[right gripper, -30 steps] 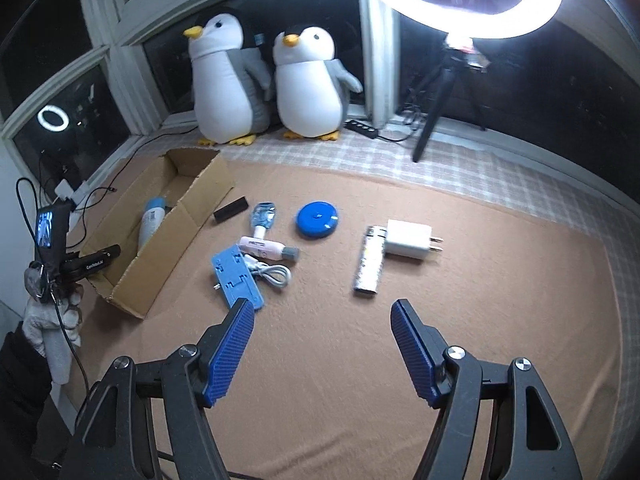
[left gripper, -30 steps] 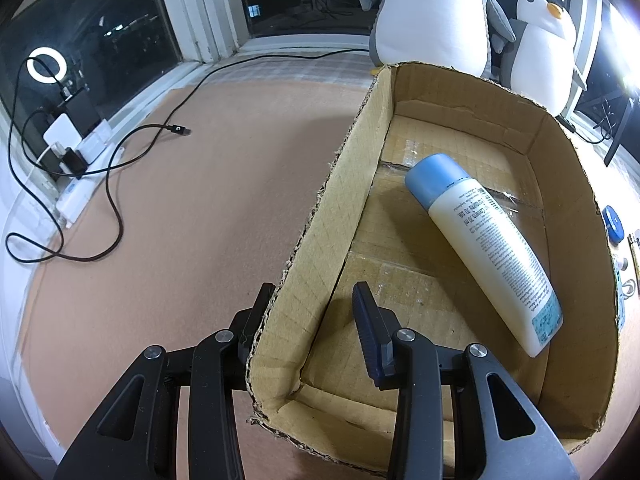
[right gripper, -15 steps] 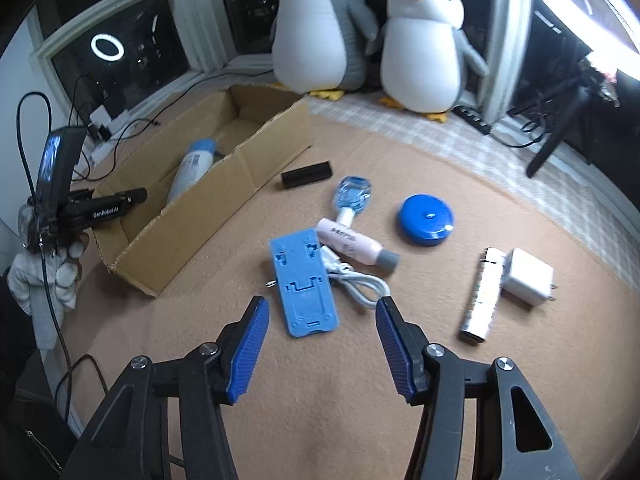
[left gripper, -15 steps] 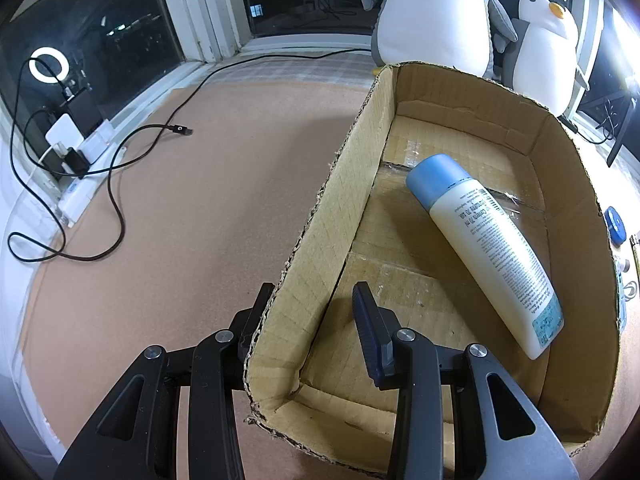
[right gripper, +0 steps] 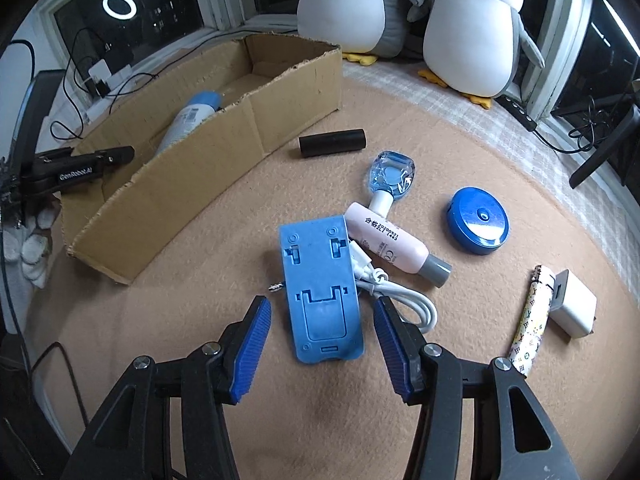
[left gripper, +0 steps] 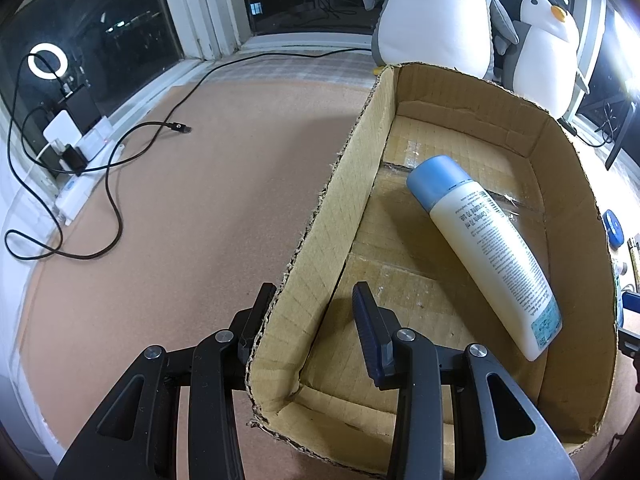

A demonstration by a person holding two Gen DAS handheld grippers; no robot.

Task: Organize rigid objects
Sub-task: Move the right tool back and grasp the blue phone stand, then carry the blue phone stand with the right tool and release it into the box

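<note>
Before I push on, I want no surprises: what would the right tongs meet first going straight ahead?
Most likely the blue phone stand: it lies flat between the open right tongs, white cable just beside. Height above it is unclear.

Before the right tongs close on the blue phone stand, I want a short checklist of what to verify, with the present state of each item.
1. Right tongs open: ok, the jaws stand wide apart.
2. Blue phone stand between the jaws: ok, its near end lies in the gap and neither jaw touches it.
3. Stand free of neighbours: not ok, the white cable lies against its right edge, just by the right jaw, and the pink tube is close to its far corner.
4. Cardboard box steadied: cannot tell, the left tongs straddle its wall, but a gap shows on the inner side.
5. Room in the box: ok, only the lotion bottle lies inside.
</note>
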